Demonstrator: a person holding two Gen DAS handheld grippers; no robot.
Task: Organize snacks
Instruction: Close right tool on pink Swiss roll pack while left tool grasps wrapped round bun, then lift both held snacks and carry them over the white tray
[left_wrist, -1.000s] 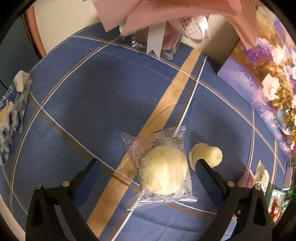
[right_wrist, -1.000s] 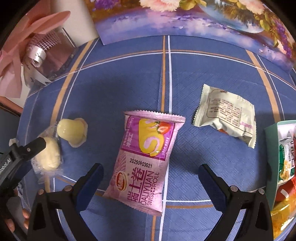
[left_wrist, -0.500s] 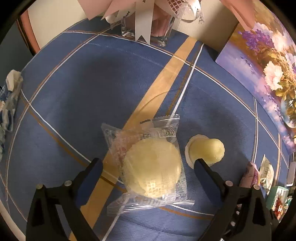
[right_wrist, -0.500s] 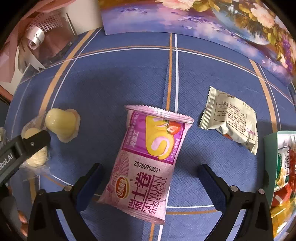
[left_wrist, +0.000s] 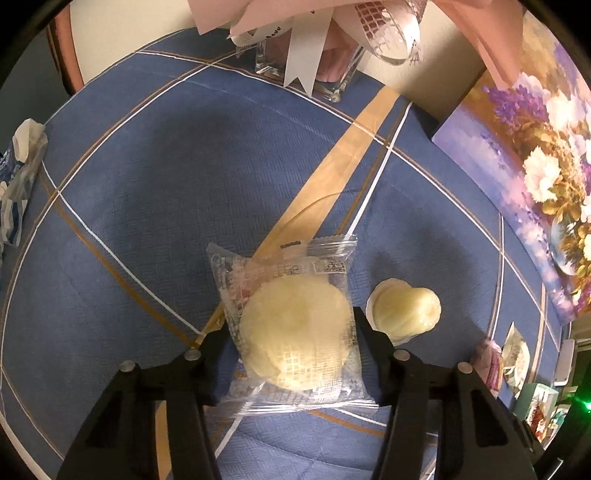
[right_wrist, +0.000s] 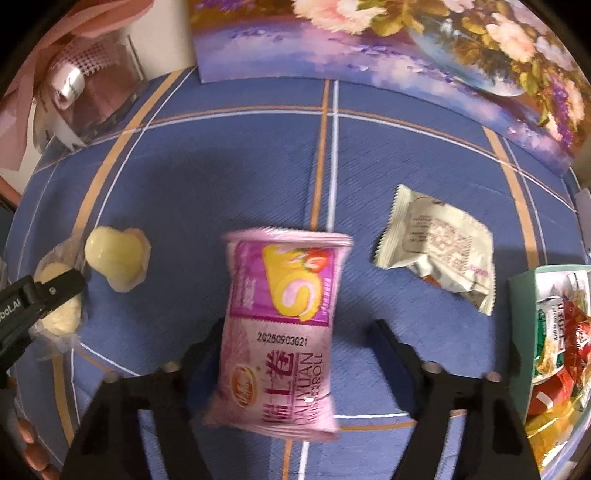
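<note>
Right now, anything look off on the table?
One thing: the pale yellow jelly cup lies tipped on its side on the blue tablecloth, just right of the clear-wrapped pastry. The other snack packets lie flat and sealed. No spill or tear shows.

The left gripper (left_wrist: 293, 334), low in its frame, points steeply down, its jaws closing with a clear-wrapped cake (left_wrist: 295, 332) between them, pads at the wrapper's sides. The right gripper (right_wrist: 295, 347) likewise points down, jaws closing around a pink snack pack (right_wrist: 284, 332).
</note>
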